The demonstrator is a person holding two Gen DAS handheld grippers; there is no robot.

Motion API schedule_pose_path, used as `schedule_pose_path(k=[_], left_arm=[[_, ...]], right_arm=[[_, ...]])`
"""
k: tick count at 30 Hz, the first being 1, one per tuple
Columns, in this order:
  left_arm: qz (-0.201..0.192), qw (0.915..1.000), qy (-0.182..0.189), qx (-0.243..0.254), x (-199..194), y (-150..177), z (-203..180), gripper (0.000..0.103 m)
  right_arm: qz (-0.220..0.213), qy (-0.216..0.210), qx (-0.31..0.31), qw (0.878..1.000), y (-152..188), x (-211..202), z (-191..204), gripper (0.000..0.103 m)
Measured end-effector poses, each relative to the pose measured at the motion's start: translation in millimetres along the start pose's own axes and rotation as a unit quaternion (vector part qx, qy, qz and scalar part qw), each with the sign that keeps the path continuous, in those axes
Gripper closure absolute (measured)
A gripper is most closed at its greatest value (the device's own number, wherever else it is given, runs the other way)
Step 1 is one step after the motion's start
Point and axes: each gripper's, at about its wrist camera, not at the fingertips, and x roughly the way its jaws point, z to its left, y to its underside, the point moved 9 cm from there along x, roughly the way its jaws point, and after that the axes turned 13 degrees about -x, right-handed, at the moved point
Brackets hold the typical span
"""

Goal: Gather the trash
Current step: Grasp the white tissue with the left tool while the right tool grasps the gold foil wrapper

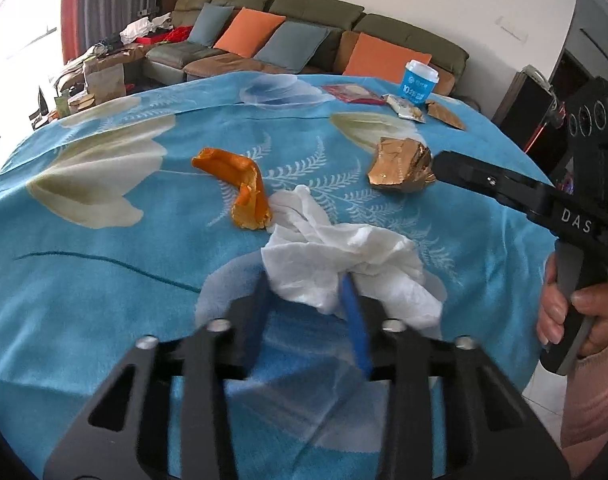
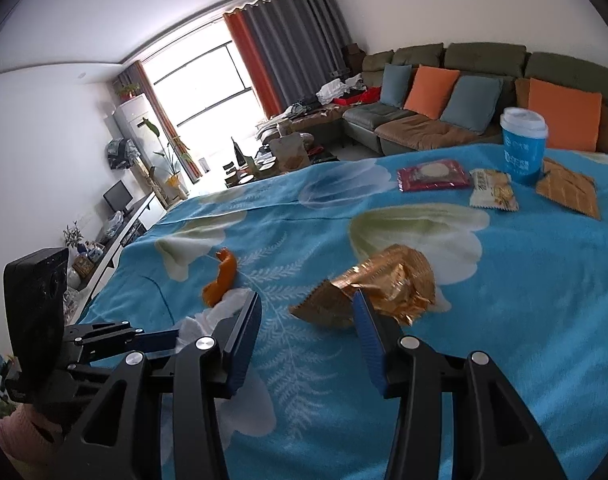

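The trash lies scattered over a table spread with a blue flowered cloth (image 1: 83, 280). Nearest is a crumpled white tissue (image 1: 344, 256), lying toward the near edge; the left gripper (image 1: 308, 292) has its fingers on either side of the tissue's near part. The tissue's folds hide the tips, so I cannot tell whether the pads press it or merely flank it. In the right wrist view the tissue (image 2: 223, 312) is mostly hidden behind a finger and the left tool.

Just beyond the tissue and touching it lies a curled orange peel (image 1: 247, 188). Level with it, toward the table's right side, sits a crumpled gold foil wrapper (image 1: 400, 164). The right gripper (image 2: 308, 312) has its jaws spread: one blue pad covers the wrapper's near edge and the other stands well off on the cloth, so it pinches nothing. A hand (image 1: 584, 312) grips that tool's handle at the table's right edge, cut off by the frame.

Toward the far edge are a red packet (image 2: 432, 174), a white snack packet (image 2: 494, 194) and a flat tan packet (image 2: 570, 192), in a loose row, with an upright blue paper cup (image 2: 522, 144) with a white lid behind them. Its print is too small to read.
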Motion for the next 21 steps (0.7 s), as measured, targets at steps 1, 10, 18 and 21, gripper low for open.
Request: schedule_pose_path(k=[1, 10, 18, 21], left_arm=[[0.001, 1.0, -0.001, 0.001, 0.7, 0.0, 0.0, 0.082], [-0.015, 0.9994, 0.03, 0.007, -18.3, 4.5, -3.7, 0.097], [-0.042, 0.9979, 0.046, -0.014, -58.0, 8.4, 24.6, 0.097], [-0.048, 0.998, 0.038, -0.016, -65.9, 12.3, 37.2, 0.097]], right_arm=[[0.001, 0.0, 0.004, 1.0, 0.8, -0.1, -1.9, 0.058], [0.003, -0.002, 0.018, 1.0, 4.6, 0.7, -10.7, 0.058], [-0.001, 0.012, 0.04, 0.999, 0.0, -1.2, -27.5, 0.058], [0.007, 0.011, 0.062, 0.998, -0.3, 2.7, -42.4, 0.053]])
